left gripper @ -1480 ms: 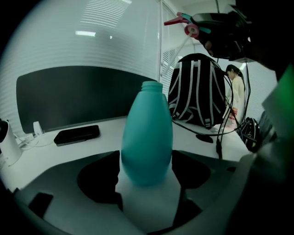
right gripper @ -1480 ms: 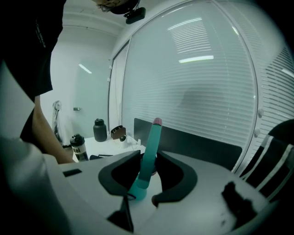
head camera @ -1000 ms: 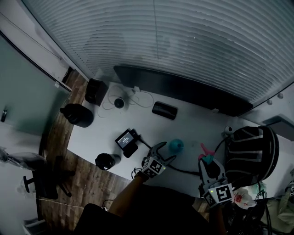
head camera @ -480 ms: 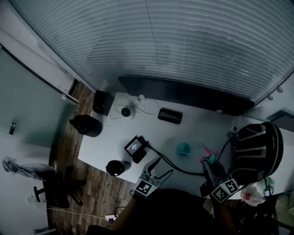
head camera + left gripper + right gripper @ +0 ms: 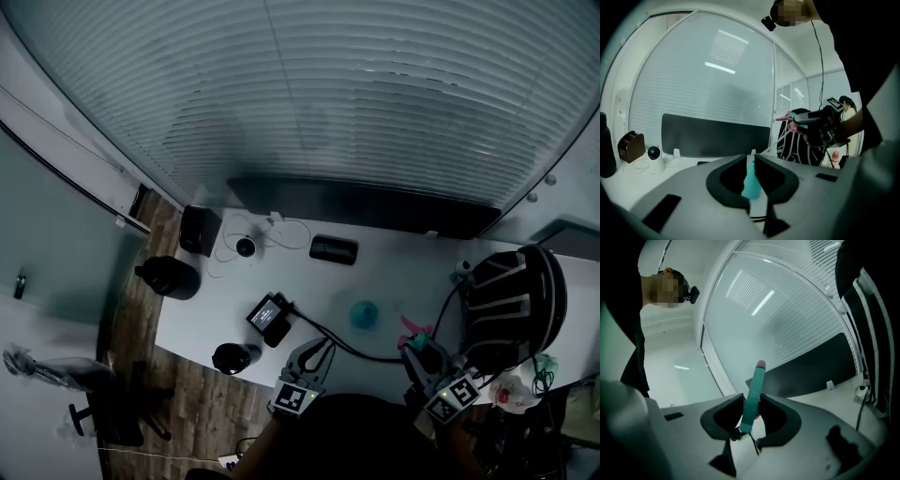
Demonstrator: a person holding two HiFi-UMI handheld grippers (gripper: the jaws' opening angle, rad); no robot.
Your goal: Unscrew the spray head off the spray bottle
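**Spray head [image 5: 751, 399] off, bottle [image 5: 364, 315] left standing**

My right gripper [image 5: 417, 345] clamps the head, its long axis upright. The bottle sits on the table [image 5: 412, 267] dead ahead of my left gripper [image 5: 317, 349], jaws just closing, nearly together, empty.

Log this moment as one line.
right gripper: holds spray head | left gripper: jaws just closing, empty | bottle: on table
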